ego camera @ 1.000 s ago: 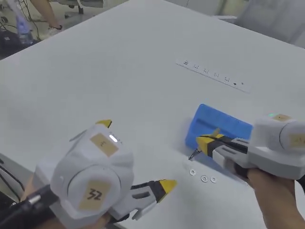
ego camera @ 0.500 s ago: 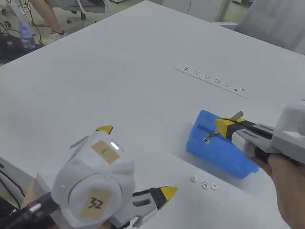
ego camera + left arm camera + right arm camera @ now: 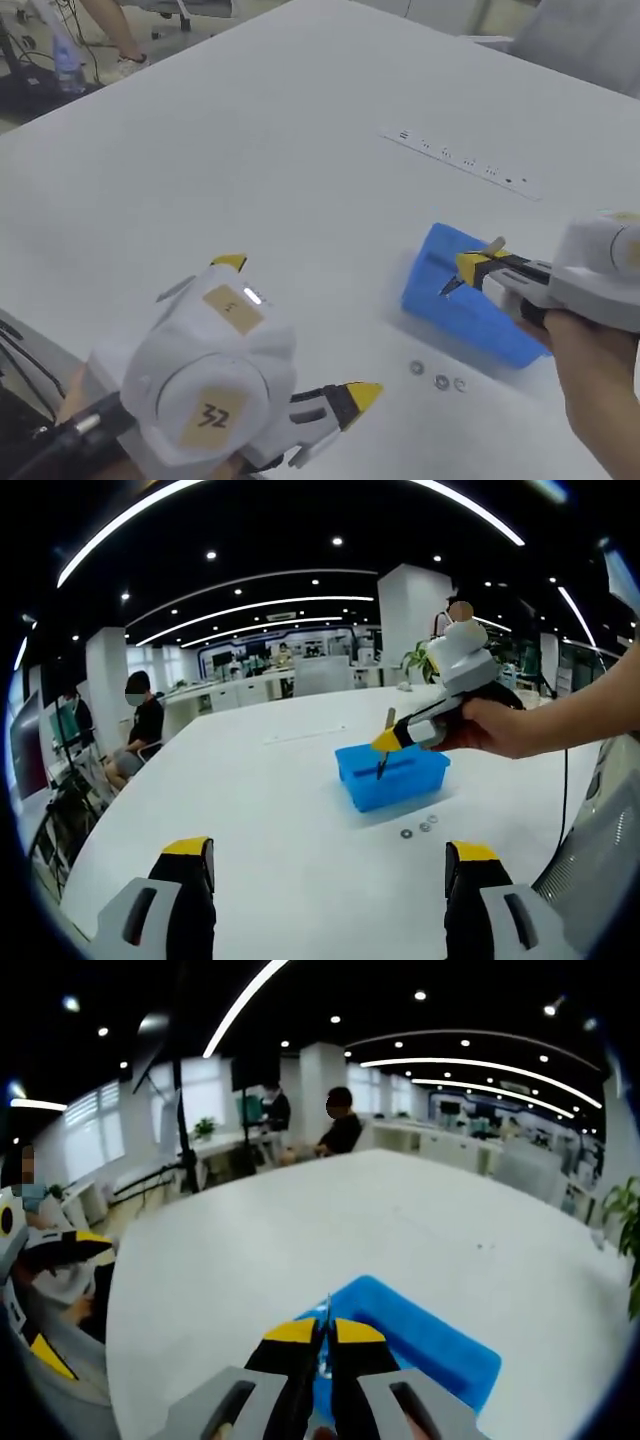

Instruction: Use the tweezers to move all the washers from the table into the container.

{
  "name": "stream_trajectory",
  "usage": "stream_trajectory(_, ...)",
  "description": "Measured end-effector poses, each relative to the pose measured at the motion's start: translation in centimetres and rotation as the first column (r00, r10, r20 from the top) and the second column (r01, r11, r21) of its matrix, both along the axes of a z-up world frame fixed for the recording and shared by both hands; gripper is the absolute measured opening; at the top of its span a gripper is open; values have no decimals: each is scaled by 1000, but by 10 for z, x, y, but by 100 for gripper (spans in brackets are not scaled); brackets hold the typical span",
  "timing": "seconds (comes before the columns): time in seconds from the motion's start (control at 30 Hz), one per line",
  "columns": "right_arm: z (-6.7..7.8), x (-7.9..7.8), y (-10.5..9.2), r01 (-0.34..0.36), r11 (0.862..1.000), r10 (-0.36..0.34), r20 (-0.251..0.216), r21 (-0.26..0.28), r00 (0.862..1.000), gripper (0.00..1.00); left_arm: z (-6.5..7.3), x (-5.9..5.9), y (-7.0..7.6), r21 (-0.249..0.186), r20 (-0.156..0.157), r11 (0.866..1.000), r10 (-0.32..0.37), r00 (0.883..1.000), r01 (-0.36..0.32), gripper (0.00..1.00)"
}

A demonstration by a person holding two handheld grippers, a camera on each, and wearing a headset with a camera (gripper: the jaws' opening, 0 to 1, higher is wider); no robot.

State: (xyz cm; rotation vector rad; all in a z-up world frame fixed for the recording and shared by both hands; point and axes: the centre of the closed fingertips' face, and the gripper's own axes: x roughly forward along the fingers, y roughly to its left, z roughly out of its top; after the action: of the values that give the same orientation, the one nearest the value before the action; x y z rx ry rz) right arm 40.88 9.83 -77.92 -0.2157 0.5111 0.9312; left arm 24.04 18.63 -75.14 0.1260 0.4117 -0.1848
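A: Right tongs [image 3: 475, 268]?
B: Pinched tight on the tweezers [image 3: 450, 286], whose tips hang over the blue container [image 3: 470, 315]. Whether anything sits between the tips is too small to tell.
A: Left tongs [image 3: 325, 852]?
B: Spread wide, holding nothing, well apart from the container.
A: The washers [image 3: 441, 381]?
B: Three, on the table [image 3: 250, 150] just beside the container, plain in the head view and left gripper view. The right gripper view gives the tweezers half hidden between its own jaws.
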Motion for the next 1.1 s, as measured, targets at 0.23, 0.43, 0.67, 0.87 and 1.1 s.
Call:
stream_trajectory(0.23,-11,1,2,5,1000,-5,-6,-25,1000,1,0,0,0,-3,1,1000,-1,1000,1,98)
stream_trajectory(0.43,-13,1,1,12,1000,-12,-7,-27,1000,1,3,1,2,-3,12,1000,4,1000,-4,98)
stream_trajectory(0.67,-15,2,-1,21,999,-21,-14,-30,1000,2,2,0,0,1,6,1000,-5,1000,5,98)
stream_trajectory(0.87,1,2,-2,15,1000,-15,11,-20,1000,2,2,0,0,0,7,1000,-4,1000,4,98)
stream_trajectory(1.1,21,-8,-5,9,1000,-9,42,12,999,1,2,0,0,2,9,1000,-4,1000,4,98)
